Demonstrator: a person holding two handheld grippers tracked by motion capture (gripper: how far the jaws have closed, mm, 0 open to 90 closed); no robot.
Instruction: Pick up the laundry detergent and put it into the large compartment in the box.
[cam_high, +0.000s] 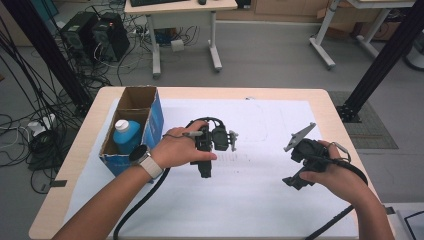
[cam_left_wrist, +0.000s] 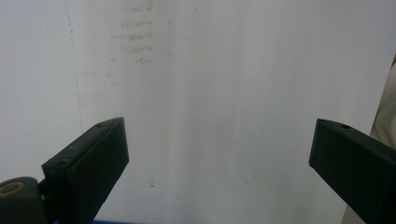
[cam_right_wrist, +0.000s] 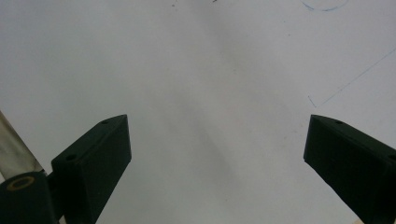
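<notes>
Blue bottle (cam_high: 126, 134) upright in cardboard box (cam_high: 150, 107), just left of left hand-held gripper (cam_left_wrist: 219, 154); both hand-held grippers released, jaws wide.

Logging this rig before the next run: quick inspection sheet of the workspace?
Surface: wooden table covered by a white paper sheet with faint pen lines.
Job's things: open cardboard box at the table's left, blue bottle with white cap standing inside.
Clutter: nothing seen.
Grippers: left gripper and right gripper both open, holding nothing, over bare paper.
Cables: black gripper cable trails off the near edge; tangled cables on the floor.
Surroundings: computer towers, white desk.
</notes>
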